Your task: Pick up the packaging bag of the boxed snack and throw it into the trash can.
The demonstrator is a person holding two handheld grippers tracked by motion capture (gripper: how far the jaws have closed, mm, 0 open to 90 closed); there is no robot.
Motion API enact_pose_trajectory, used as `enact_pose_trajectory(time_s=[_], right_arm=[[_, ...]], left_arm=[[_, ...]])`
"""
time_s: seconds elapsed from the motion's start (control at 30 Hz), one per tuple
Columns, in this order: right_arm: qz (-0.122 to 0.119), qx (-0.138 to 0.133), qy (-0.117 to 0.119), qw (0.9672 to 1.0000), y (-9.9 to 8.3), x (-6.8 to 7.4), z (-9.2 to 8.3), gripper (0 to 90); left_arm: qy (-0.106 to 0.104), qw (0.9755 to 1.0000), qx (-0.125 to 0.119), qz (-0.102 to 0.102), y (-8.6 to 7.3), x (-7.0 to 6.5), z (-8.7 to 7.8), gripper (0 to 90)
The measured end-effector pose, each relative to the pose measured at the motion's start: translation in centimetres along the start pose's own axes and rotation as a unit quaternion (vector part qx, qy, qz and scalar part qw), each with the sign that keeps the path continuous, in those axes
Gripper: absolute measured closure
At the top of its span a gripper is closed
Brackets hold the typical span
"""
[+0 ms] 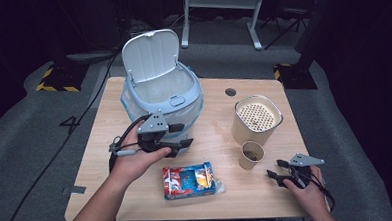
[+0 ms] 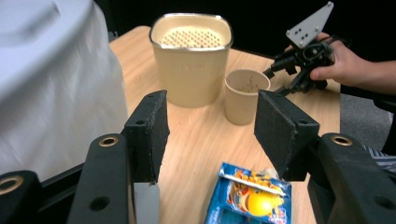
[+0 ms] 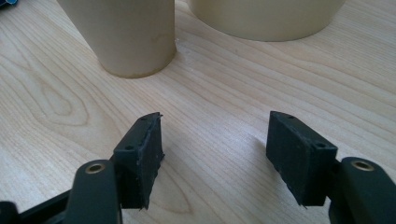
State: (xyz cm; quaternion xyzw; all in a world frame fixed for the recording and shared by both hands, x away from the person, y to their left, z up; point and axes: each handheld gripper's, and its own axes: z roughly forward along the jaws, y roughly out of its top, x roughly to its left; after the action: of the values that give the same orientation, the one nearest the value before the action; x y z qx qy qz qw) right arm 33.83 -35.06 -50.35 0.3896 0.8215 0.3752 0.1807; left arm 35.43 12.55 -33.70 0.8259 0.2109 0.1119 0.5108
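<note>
On the worktop stand one lidded white bin, one perforated beige canister, one paper cup and one blue snack packet. The left claw gapes empty just above the packet; the right claw rests parted, empty, near the cup. The high view alone shows the bin's raised lid.

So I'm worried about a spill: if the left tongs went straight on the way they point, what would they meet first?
Probably the small cup, with the perforated tub just beside that line; depth is unclear.
</note>
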Motion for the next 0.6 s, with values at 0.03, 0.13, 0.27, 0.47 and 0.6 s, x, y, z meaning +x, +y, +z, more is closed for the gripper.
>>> enact_pose_trajectory(time_s=[0.03, 0.13, 0.27, 0.47, 0.6], right_arm=[[0.000, 0.000, 0.000, 1.0000, 0.0, 0.0, 0.0, 36.7], [0.000, 0.000, 0.000, 1.0000, 0.0, 0.0, 0.0, 36.7], [0.000, 0.000, 0.000, 1.0000, 0.0, 0.0, 0.0, 36.5], [-0.001, 0.001, 0.003, 1.0000, 0.0, 0.0, 0.0, 35.7], [-0.001, 0.001, 0.003, 1.0000, 0.0, 0.0, 0.0, 35.7]], left_arm=[[-0.001, 1.0000, 0.000, -0.003, -0.5, 0.0, 0.1, 44.8], [-0.006, 0.9999, 0.001, -0.014, -2.2, 0.2, 0.8, 44.9], [-0.018, 0.9993, 0.018, -0.027, -4.0, 0.4, 2.0, 44.6], [-0.039, 0.9972, 0.040, -0.050, -6.7, 0.7, 3.8, 45.0], [-0.048, 0.9949, 0.055, -0.069, -8.6, 1.1, 5.0, 45.4]])
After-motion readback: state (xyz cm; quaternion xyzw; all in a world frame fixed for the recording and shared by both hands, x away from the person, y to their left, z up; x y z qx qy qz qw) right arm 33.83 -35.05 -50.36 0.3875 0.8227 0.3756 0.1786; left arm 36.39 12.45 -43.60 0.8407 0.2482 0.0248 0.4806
